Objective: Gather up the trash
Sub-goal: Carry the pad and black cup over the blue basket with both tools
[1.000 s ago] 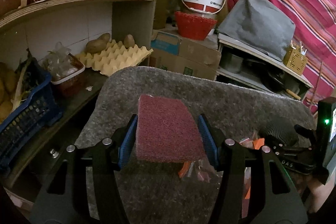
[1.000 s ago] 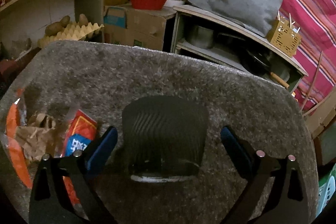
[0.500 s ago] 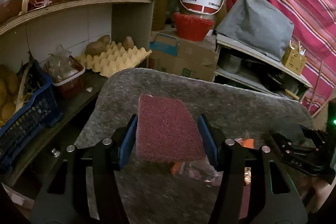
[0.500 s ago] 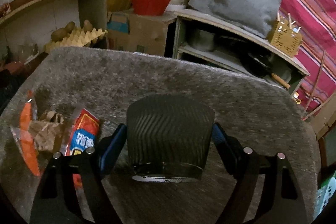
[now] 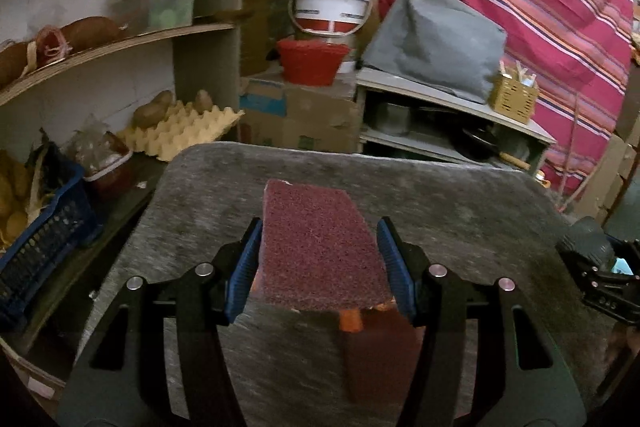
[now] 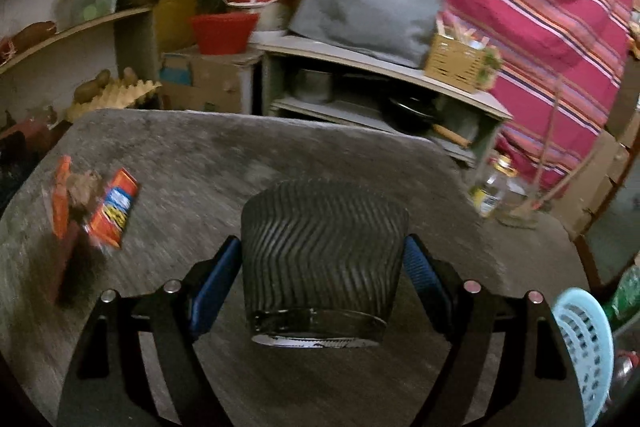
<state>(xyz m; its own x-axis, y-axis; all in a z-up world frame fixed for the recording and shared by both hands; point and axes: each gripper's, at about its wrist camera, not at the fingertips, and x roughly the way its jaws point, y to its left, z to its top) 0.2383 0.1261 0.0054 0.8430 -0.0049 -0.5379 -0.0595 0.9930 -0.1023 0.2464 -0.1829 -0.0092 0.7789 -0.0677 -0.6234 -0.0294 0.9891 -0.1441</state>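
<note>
Two tongs are gripping: my left tongs (image 5: 318, 263) are clamping the scouring pad (image 5: 320, 247); my right tongs (image 6: 322, 269) are holding the ribbed cup (image 6: 322, 255); wrappers (image 6: 96, 203) are lying left of it, nearer the left.

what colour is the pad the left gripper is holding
Dark maroon red, with a coarse scouring texture. The pad shows best in the left wrist view, clamped in the left gripper.
</note>
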